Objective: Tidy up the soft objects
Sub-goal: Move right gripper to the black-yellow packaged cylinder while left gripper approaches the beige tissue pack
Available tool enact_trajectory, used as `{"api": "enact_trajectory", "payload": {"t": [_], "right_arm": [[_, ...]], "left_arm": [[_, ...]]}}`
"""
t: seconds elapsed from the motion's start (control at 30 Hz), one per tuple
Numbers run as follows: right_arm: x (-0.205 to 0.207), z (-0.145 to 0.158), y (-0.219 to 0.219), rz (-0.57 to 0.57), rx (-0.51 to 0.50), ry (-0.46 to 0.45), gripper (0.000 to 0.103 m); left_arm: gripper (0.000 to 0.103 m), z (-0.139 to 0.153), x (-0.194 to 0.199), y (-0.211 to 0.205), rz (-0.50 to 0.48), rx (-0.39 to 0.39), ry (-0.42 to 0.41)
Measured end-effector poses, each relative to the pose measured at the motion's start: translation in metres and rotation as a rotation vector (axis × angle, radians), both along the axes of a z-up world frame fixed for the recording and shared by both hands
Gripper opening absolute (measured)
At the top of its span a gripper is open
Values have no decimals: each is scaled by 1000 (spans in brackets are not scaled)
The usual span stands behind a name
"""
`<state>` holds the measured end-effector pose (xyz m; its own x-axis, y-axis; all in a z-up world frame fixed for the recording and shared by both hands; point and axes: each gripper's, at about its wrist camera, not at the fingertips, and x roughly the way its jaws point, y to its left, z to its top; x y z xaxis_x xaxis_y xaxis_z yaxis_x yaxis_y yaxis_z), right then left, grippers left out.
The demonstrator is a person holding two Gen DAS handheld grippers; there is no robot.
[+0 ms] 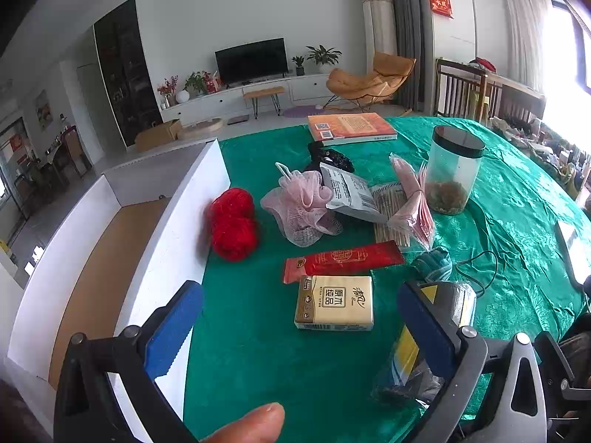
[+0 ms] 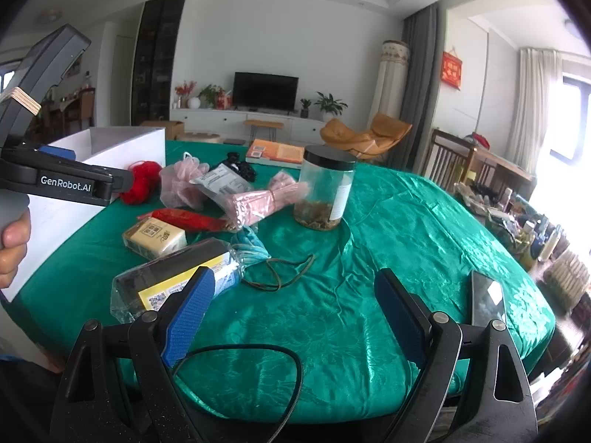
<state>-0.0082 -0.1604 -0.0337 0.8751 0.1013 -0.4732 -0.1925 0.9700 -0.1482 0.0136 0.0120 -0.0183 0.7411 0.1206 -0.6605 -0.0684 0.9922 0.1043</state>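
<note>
On the green tablecloth [image 1: 258, 350] lie two red yarn balls [image 1: 232, 221], a pink bath pouf [image 1: 299, 206], a cream tissue pack [image 1: 334, 302] and a teal mesh bundle [image 1: 432, 264]. My left gripper [image 1: 299, 288] is open, hovering low over the tissue pack, which shows between its blue pads without contact. A white box [image 1: 177, 229] with a brown floor stands just left of it. My right gripper [image 2: 293, 280] is open over bare cloth, nothing between its fingers. The right wrist view also shows the yarn [image 2: 142, 181], pouf [image 2: 183, 181] and tissue pack [image 2: 155, 238].
A bagged yellow-and-black pack [image 2: 177, 280] lies by the right gripper's left finger. A red sachet [image 1: 341, 262], pink stick bundle [image 1: 410, 203], grey pouch [image 1: 351, 193], lidded jar [image 1: 454, 170] and book [image 1: 351, 127] crowd the middle. A phone [image 2: 487, 299] and cord [image 2: 280, 269] lie on the right.
</note>
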Motion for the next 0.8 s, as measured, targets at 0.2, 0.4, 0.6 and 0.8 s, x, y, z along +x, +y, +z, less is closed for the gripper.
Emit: {"api": "enact_trajectory", "payload": {"t": [0.2,0.4,0.6,0.8], "right_arm": [[0,-1,0,10,-2,2,90],[0,-2,2,28,-11,6,90],[-1,-2,2,41,-10,10,90],[1,-4,2,79,17,36,90]], "left_arm": [[103,-2,0,1,2,3,9],[103,-6,1,3,2,3,19],[103,-11,-1,11,7,-11,28],[103,-24,-6,20,-18,-47,52]]}}
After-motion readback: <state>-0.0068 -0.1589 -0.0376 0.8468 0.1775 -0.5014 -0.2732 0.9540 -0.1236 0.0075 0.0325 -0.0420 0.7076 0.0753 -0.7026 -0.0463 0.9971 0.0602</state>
